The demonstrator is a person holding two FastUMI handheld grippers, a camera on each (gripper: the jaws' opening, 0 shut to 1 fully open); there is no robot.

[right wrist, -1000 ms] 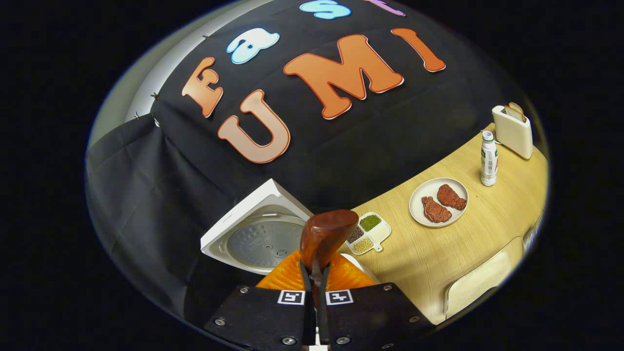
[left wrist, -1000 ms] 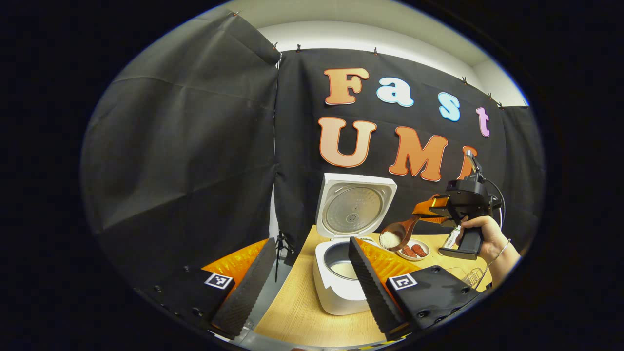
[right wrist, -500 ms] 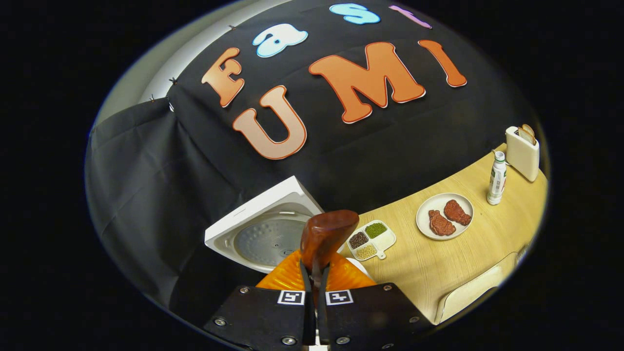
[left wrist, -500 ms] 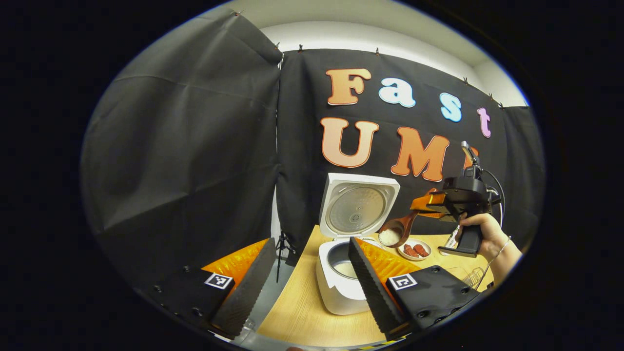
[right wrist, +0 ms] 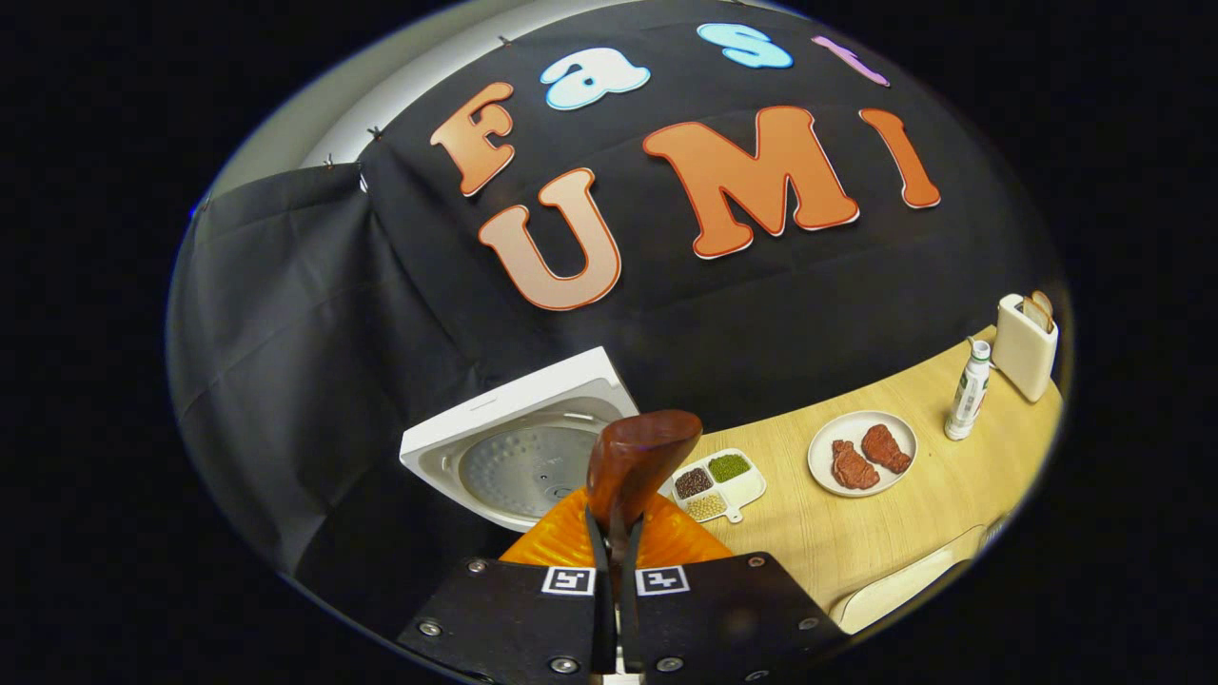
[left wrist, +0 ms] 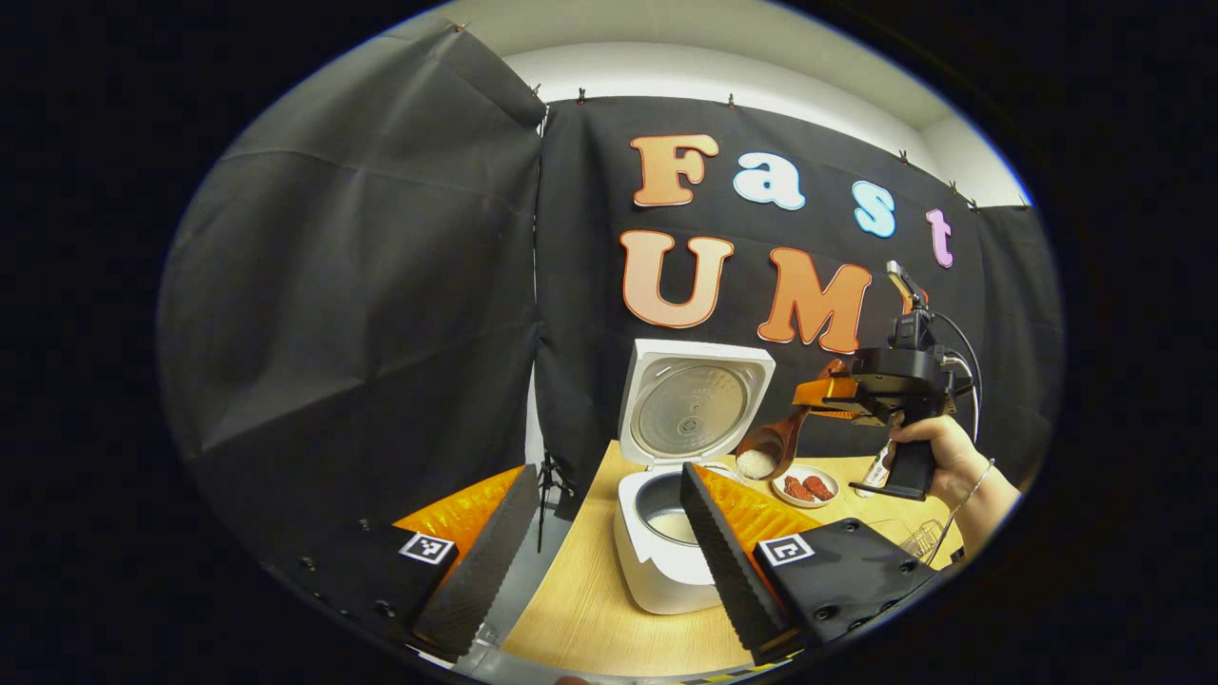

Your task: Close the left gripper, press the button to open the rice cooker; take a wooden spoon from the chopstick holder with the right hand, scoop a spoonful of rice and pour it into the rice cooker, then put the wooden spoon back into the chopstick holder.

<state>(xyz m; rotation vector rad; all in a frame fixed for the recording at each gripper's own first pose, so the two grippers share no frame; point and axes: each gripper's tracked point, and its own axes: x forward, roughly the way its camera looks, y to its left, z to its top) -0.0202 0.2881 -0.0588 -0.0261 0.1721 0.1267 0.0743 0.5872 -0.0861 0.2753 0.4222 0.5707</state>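
Right gripper [right wrist: 616, 547] is clamping the wooden spoon [left wrist: 773, 445], rice-filled bowl hanging beside the open rice cooker [left wrist: 666, 561]. Left gripper [left wrist: 609, 552] is hovering, fingers spread wide, gripping nothing.

Black cloth [left wrist: 381, 285] hangs as the booth wall, clipped along its top edge, in creased panels meeting at a seam. Above it, a pale wall [left wrist: 723, 71], evenly lit. Light wood table [right wrist: 913, 514] below. Grey floor [left wrist: 528, 585] beside the table's edge.
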